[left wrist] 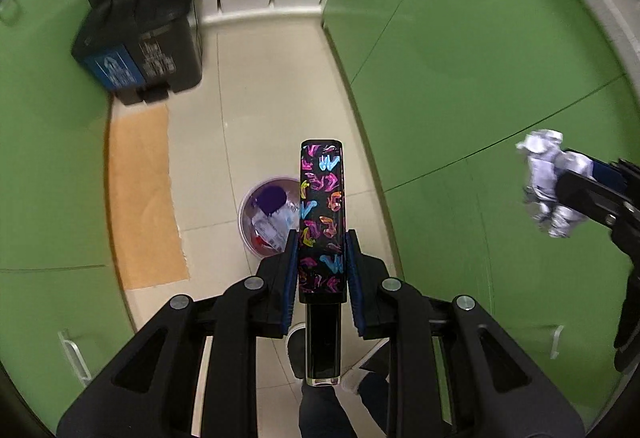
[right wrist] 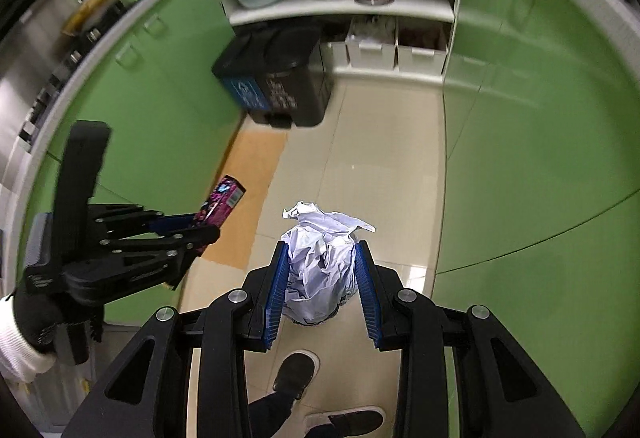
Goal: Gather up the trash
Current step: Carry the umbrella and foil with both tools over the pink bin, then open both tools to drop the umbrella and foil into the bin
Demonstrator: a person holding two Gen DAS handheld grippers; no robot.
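My left gripper (left wrist: 322,238) is shut on a long black box (left wrist: 322,198) printed with pink, blue and yellow marks, pointing steeply down. Just left of the box, a small round bin (left wrist: 266,218) with wrappers inside stands on the tiled floor below. My right gripper (right wrist: 321,250) is shut on a crumpled ball of white paper (right wrist: 320,262), which covers most of what lies under it. In the left wrist view that paper ball (left wrist: 544,182) hangs at the right, in front of a green cabinet door. The right wrist view shows the left gripper (right wrist: 204,226) with the patterned box (right wrist: 222,200) at the left.
A black two-part pedal bin (right wrist: 276,78) with a blue label stands at the far end of the aisle. A tan mat (left wrist: 144,198) lies on the floor. Green cabinet doors (left wrist: 480,58) line both sides. White shelves (right wrist: 340,4) hold pots and crates. The person's shoes (right wrist: 296,370) are below.
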